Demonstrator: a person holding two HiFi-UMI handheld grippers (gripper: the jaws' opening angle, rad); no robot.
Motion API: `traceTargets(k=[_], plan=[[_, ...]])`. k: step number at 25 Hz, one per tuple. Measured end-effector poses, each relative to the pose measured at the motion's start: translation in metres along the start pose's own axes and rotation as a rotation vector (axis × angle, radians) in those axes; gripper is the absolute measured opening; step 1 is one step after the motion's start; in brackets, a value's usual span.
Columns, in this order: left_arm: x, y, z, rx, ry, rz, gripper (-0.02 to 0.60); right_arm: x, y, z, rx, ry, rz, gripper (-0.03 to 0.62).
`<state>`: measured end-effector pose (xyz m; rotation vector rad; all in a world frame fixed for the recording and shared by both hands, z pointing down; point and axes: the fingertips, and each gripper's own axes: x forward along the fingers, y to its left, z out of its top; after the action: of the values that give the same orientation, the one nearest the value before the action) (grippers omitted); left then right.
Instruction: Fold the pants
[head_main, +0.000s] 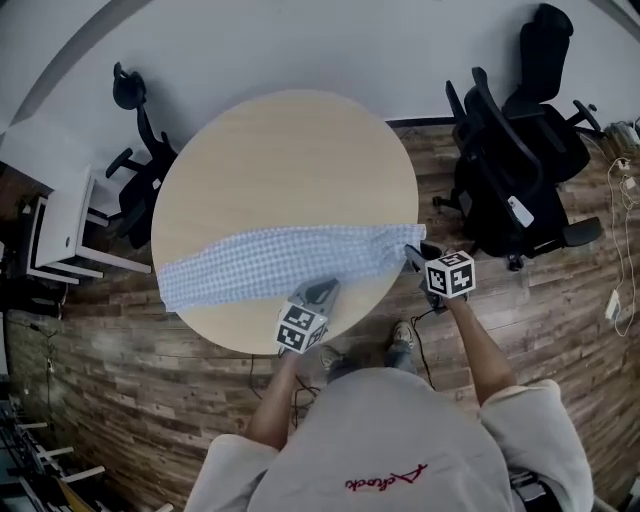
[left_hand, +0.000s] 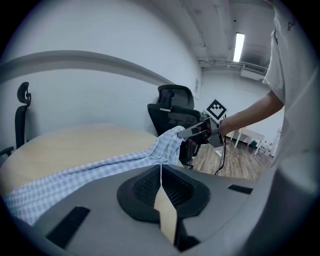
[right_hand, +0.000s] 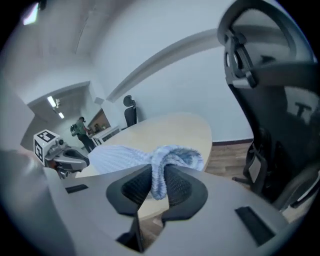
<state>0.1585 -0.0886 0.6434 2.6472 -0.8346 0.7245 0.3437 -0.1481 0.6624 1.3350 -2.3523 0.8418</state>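
Fingers (right_hand: 134, 189) of right gripper (right_hand: 157, 184) clench the pants (head_main: 280, 262), stretched sideways across the table (head_main: 280, 160); left gripper (left_hand: 161, 186) closed.

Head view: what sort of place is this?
Probably an office or meeting room: a round wooden table, black swivel office chairs around it, and a wood-plank floor.

The pants (head_main: 280, 262) at the right gripper (head_main: 414, 256) are a fine light-blue-and-white check, lying over a pale beige table (head_main: 280, 150). That gripper and the left gripper (head_main: 318, 292) are grey with black ribbed pads (right_hand: 135, 187), each with a white cube (head_main: 449, 274) printed with black square markers. Beyond the right gripper stand black chairs (head_main: 520, 170), and below both grippers runs a dark brown plank floor (head_main: 120, 390).
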Motion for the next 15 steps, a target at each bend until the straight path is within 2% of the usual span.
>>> traceTargets(k=[3, 5, 7, 10, 15], plan=[[-0.021, 0.014, -0.008, -0.009, -0.025, -0.005, 0.035, 0.006, 0.022, 0.014, -0.138, -0.004, -0.127, 0.083], [-0.032, 0.021, -0.011, -0.014, -0.044, -0.004, 0.035, 0.013, 0.036, 0.023, -0.213, -0.002, -0.181, 0.084], [-0.042, 0.029, -0.012, -0.018, -0.061, 0.001, 0.035, 0.023, 0.052, 0.030, -0.300, 0.013, -0.220, 0.083], [-0.061, 0.043, -0.021, -0.025, -0.076, 0.018, 0.035, 0.043, 0.078, 0.036, -0.483, 0.056, -0.282, 0.084], [-0.097, 0.072, -0.049, -0.056, -0.071, 0.064, 0.035, 0.087, 0.121, 0.018, -0.789, 0.168, -0.352, 0.084]])
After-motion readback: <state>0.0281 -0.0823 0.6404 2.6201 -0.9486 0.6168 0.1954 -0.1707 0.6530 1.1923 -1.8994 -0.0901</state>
